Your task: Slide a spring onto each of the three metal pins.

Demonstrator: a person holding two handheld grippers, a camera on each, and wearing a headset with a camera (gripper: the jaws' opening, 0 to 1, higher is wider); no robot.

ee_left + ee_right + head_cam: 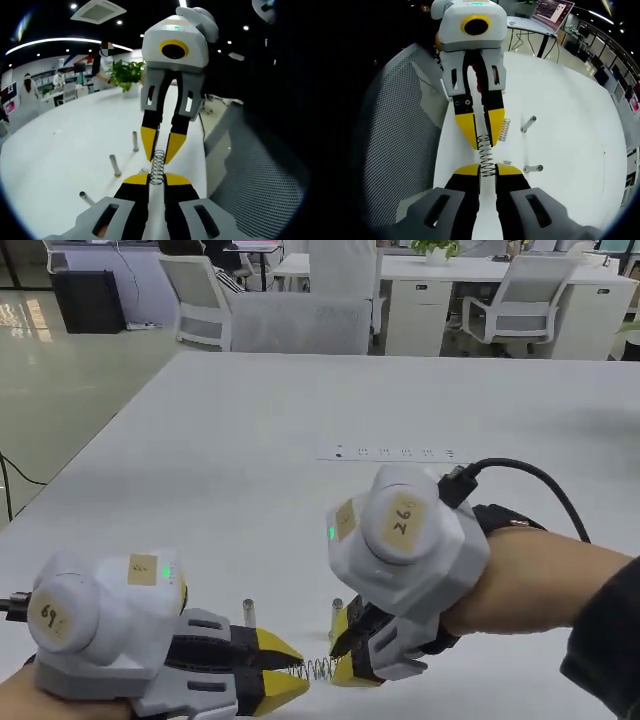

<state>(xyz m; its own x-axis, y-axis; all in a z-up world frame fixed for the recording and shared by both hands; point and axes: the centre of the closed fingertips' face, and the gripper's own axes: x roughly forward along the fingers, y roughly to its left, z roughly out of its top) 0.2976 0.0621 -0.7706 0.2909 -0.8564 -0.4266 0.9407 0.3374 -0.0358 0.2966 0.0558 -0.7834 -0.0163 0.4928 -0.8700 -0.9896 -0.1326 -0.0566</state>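
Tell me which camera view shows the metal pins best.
The left gripper view: all three pins stand in the open on the table. The head view shows two, small, beyond the held spring. The right gripper view shows two, off to one side.

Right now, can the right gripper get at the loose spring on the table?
Probably not yet: the right gripper is shut on the held spring, shared with the left gripper. The loose spring lies uncovered nearby, reachable once freed.
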